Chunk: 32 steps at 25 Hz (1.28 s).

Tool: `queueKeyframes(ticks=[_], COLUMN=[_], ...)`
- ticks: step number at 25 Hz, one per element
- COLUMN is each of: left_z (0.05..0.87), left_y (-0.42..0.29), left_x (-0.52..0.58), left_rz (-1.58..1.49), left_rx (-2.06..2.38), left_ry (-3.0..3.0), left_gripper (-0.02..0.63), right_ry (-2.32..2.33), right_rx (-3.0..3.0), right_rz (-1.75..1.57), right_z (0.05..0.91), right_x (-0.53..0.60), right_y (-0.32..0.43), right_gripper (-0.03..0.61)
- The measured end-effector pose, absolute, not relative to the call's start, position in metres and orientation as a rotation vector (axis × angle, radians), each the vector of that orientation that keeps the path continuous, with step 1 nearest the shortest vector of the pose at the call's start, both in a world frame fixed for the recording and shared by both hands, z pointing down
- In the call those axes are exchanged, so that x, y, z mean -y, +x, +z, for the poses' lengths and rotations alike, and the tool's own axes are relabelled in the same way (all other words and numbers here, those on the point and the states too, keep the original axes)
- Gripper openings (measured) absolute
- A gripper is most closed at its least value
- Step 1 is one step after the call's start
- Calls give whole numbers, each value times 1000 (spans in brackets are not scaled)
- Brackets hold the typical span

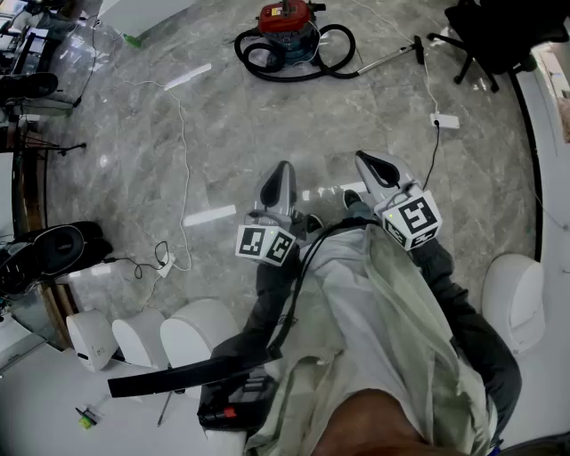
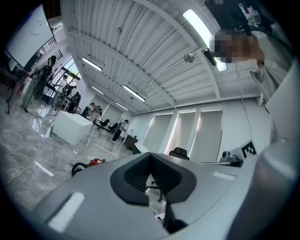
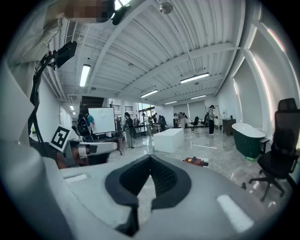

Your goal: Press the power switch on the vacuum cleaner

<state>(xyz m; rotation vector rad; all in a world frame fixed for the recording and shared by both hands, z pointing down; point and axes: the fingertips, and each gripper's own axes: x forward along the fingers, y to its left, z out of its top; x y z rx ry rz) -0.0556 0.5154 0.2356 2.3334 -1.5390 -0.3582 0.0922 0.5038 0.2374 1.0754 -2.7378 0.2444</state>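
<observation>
- Both pressed together, empty: left hand-held gripper [image 1: 282,167] & right hand-held gripper [image 1: 365,158], held close to body, prob. just a carry pose.
- Vacuum cleaner [image 1: 287,20] on floor [image 1: 232,134], well apart from both; switch out of reach, approach needed first.

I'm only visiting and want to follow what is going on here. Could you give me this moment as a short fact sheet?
Place: large hall with a grey marble floor
Vacuum cleaner: red and dark, on the floor well ahead of the person
Hose: black, coiled on the floor by the vacuum cleaner
Left gripper: held in the air, jaws together, nothing between them
Right gripper: held in the air, jaws together, nothing between them
Contact: neither gripper touches the vacuum cleaner
Also nearby: black office chair
</observation>
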Motion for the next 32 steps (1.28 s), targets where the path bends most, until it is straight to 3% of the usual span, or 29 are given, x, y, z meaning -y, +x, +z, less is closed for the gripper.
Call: queueKeyframes(ticks=[32], left_z=[240], left_y=[-42], left_x=[-525], left_rz=[-287], left_rx=[1479], left_ry=[2345], left_gripper=[5], right_ry=[1194], right_rx=[2681], right_rz=[315], right_z=[245], right_x=[-511], right_y=[109], right_gripper=[0])
